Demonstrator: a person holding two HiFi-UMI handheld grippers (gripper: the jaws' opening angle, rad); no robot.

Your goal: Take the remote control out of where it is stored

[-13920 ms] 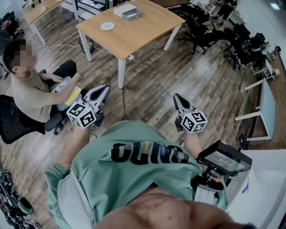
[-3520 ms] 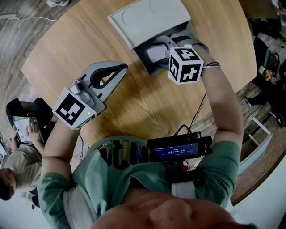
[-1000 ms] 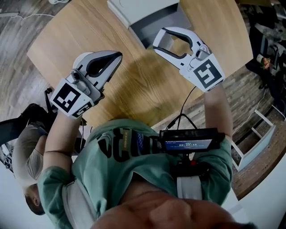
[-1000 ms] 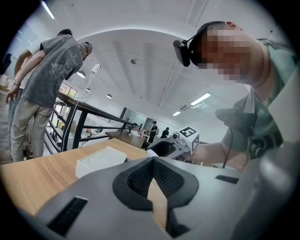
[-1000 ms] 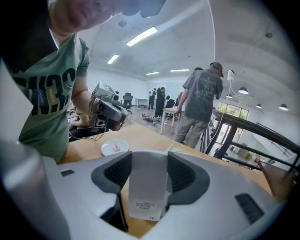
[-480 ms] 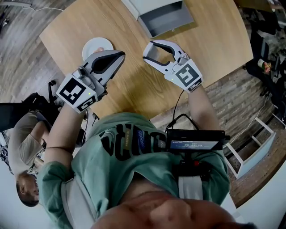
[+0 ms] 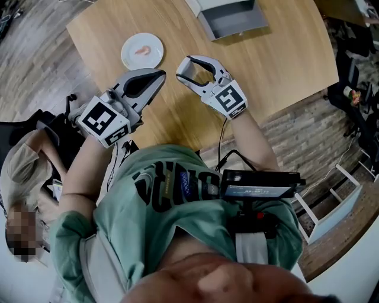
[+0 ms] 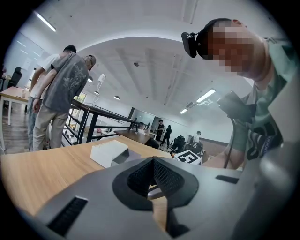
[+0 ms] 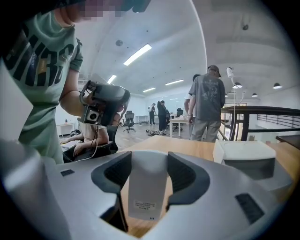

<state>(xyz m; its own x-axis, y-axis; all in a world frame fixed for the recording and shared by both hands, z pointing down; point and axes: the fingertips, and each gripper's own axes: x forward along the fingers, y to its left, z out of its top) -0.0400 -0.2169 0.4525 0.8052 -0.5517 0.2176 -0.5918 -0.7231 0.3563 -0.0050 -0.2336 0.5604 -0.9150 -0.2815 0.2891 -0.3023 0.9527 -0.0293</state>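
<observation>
In the right gripper view a flat white remote control (image 9: 148, 190) with a small printed label sits lengthwise between the dark pads (image 9: 114, 174), and my right gripper (image 9: 149, 161) is shut on it. In the head view that gripper (image 7: 182, 66) hovers over the wooden table (image 7: 278, 65), well back from the open grey drawer (image 7: 234, 18) of the white storage box (image 9: 243, 151). My left gripper (image 7: 160, 73) hangs just to its left with its jaws pressed together and nothing in them (image 8: 153, 160). The head view hides the remote behind the gripper.
A white plate (image 7: 142, 51) with something pinkish on it lies on the table beyond the left gripper. A seated person (image 7: 23, 171) is at the lower left beside the table. Other people (image 8: 58, 93) stand farther off. The table's near edge is close under both grippers.
My right gripper has drawn back from the drawer toward me and to the left, ending close to the left gripper. The head view has shifted, bringing the plate into sight.
</observation>
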